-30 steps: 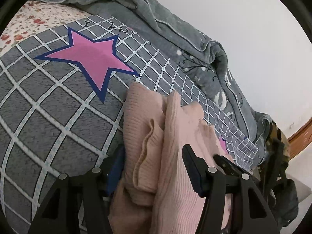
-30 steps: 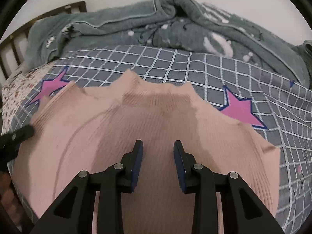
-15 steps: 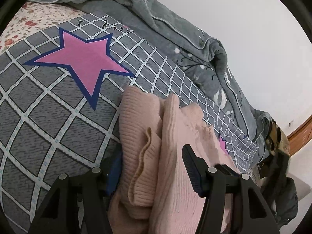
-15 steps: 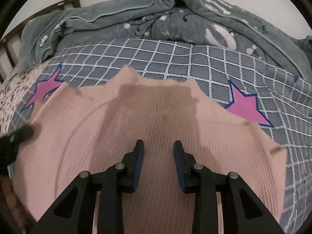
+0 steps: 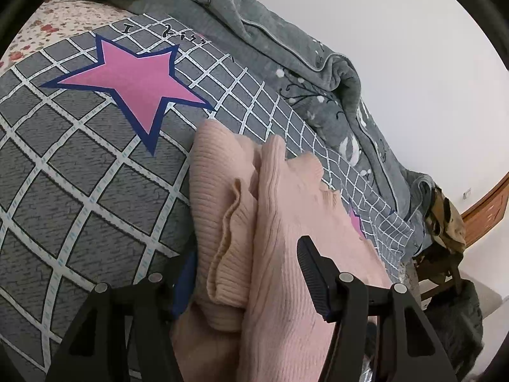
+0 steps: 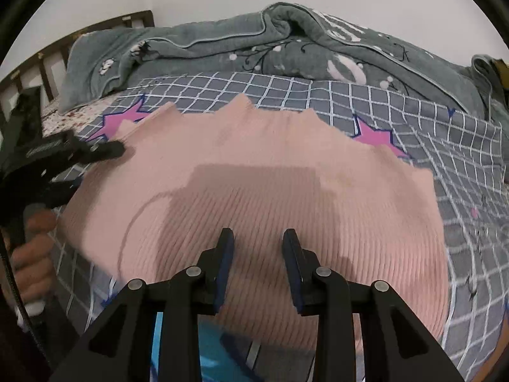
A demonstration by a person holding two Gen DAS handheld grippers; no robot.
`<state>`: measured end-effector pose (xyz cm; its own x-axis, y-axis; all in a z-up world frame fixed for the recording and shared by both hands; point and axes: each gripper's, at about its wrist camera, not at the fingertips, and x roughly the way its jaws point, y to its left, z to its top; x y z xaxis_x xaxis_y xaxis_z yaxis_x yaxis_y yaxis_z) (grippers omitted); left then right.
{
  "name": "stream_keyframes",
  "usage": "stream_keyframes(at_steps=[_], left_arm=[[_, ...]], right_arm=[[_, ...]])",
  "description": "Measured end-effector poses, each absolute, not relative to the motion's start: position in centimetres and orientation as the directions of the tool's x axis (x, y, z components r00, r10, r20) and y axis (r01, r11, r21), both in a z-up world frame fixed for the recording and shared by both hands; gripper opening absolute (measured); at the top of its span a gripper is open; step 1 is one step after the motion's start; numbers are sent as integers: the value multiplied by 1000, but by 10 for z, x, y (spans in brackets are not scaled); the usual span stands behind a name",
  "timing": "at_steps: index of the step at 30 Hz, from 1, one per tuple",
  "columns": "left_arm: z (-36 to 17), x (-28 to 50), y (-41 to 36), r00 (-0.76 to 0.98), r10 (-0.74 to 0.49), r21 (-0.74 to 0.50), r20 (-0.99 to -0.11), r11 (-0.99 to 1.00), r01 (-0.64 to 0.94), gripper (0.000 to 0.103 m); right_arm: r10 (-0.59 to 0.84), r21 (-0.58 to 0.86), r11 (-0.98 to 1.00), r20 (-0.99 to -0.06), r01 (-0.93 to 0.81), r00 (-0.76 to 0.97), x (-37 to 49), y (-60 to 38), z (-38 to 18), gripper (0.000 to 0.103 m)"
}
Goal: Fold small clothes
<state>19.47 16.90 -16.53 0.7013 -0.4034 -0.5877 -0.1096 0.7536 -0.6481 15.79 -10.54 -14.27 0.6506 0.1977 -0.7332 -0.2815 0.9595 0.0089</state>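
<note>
A pink ribbed knit sweater [image 6: 254,191] lies spread on a grey checked bedsheet with pink stars [image 6: 445,133]. In the left wrist view its folded edge [image 5: 241,222] bunches between the jaws of my left gripper [image 5: 245,270], which stands wide open around the cloth. My right gripper [image 6: 258,248] is open and empty, hovering over the sweater's near part. The left gripper also shows in the right wrist view [image 6: 95,152] at the sweater's left edge, held by a hand.
A rumpled grey blanket [image 6: 254,51] lies along the back of the bed against the white wall. A wooden headboard [image 6: 47,63] stands at far left. A floral sheet [image 5: 63,22] shows beyond the checked one. A chair with dark clothes [image 5: 445,254] stands past the bed's end.
The right gripper has pulled back and risen a little, so more of the sweater and the left gripper with its hand show. The left gripper has shifted slightly along the sweater's edge.
</note>
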Motion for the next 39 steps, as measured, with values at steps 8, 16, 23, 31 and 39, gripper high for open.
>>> stream_keyframes(at_steps=[8,16,23,31,39], left_arm=[[-170,194,171,707,-364,-630,-606,763,-148,27],[-138,193,165,678,-377,-672,-631,702,-235,22],[-63,187,106,686,-329,-592,-649,785,-184,22],[-18,200,1,652,-334,-537,-681,833,-135,21],[-65,230,-125,493,-449,-520,-746,854,-10,26]], right_arm=[[221,5,955,-677,-296,702,137,-109,-158,32],[376,184,922,-639,-341,671,105,-166,-141,32],[356,252,934,-594,-253,721,87,-230,-127,32],[309,309,938,-545,-156,779,70,-298,-109,32],[275,306,945,-553,-115,787,61,-334,-106,32]])
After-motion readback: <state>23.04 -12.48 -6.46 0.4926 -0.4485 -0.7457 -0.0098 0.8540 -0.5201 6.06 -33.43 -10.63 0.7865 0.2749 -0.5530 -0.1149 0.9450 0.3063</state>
